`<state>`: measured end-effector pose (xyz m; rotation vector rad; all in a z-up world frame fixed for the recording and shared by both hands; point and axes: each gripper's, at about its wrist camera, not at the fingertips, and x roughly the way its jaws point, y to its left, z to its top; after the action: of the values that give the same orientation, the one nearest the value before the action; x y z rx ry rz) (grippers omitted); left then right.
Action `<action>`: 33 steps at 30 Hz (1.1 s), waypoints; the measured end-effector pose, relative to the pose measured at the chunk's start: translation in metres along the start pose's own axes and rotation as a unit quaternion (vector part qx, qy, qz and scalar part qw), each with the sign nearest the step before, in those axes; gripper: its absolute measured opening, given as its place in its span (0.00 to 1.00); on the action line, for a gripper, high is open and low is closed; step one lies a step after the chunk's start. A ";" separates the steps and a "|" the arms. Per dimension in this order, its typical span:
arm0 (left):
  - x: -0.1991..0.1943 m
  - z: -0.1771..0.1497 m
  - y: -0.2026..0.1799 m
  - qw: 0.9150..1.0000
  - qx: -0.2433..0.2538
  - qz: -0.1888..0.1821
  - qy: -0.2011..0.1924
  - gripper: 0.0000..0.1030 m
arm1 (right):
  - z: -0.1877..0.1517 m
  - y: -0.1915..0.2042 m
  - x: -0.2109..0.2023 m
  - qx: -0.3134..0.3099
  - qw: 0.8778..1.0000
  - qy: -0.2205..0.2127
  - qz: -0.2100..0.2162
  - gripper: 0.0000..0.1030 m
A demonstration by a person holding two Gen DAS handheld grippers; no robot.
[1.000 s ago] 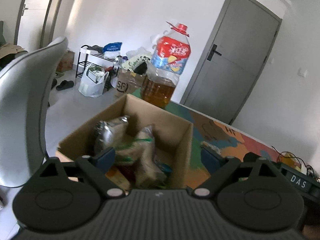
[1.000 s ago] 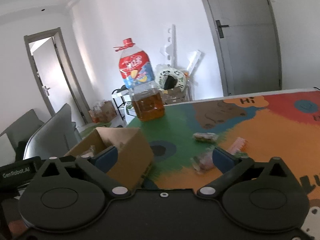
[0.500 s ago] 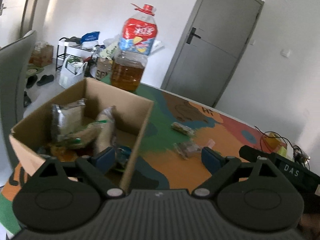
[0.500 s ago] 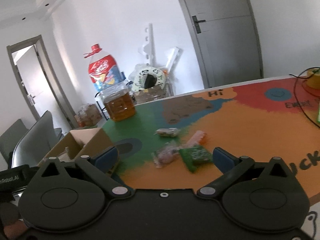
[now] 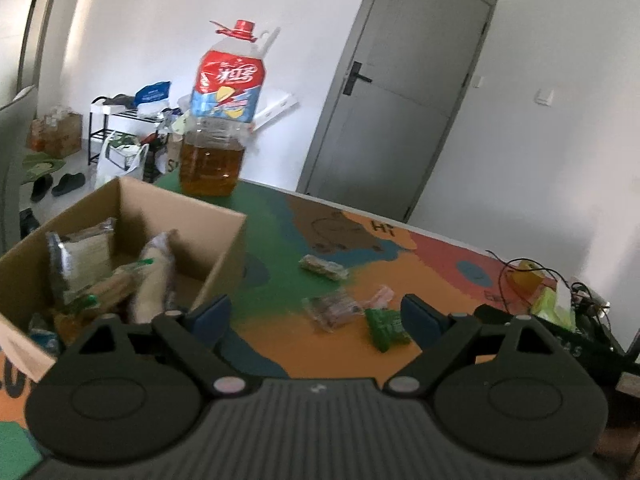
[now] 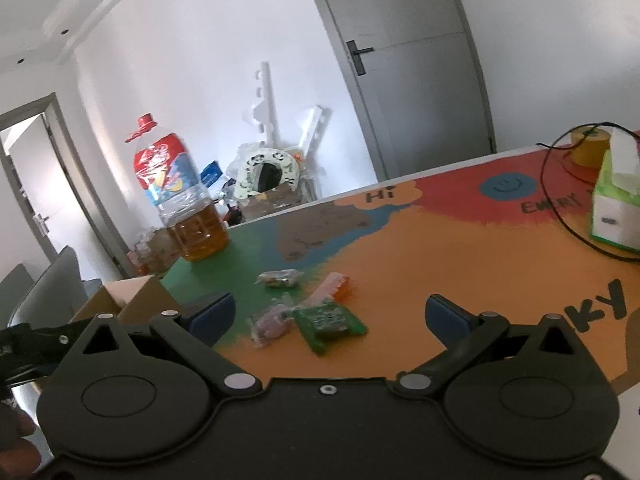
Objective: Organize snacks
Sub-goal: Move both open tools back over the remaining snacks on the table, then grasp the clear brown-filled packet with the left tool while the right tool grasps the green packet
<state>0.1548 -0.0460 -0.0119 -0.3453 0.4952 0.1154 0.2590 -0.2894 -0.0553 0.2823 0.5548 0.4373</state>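
Cardboard box (image 5: 216, 236): near-left corner cut by the frame edge; lower packets hidden behind 1 gripper finger (image 5: 210, 312). Beside the box, snack packets (image 6: 280, 320) blurred, labels unreadable.

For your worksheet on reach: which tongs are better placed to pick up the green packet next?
Probably right. The right tongs are open with the green packet centred between them; the left tongs have it off to one side.

Open tabletop (image 6: 420, 264) ahead of you around the loose snack packets (image 6: 308, 316), cardboard box (image 5: 132, 208) walling off your left, oil bottle (image 6: 180, 196) at the far edge, tissue box (image 6: 616, 204) and black cable (image 6: 560, 204) crowding your right.
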 end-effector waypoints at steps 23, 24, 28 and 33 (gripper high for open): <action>0.093 -0.018 -0.027 0.998 0.005 0.010 0.056 0.57 | -0.003 -0.026 0.064 0.023 0.997 0.062 0.037 0.77; 0.097 -0.017 -0.026 0.998 0.003 0.011 0.057 0.57 | -0.002 -0.025 0.068 0.021 0.997 0.066 0.039 0.77; 0.108 -0.011 -0.021 0.998 -0.008 0.025 0.059 0.56 | -0.001 -0.017 0.087 0.011 0.995 0.087 0.046 0.74; 0.117 -0.006 -0.014 0.997 -0.020 0.034 0.060 0.56 | -0.004 -0.014 0.109 0.005 0.993 0.109 0.050 0.69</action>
<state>0.2573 -0.0587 -0.0697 -0.3750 0.6236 0.1723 0.3446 -0.2500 -0.1121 0.2744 0.7590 0.5662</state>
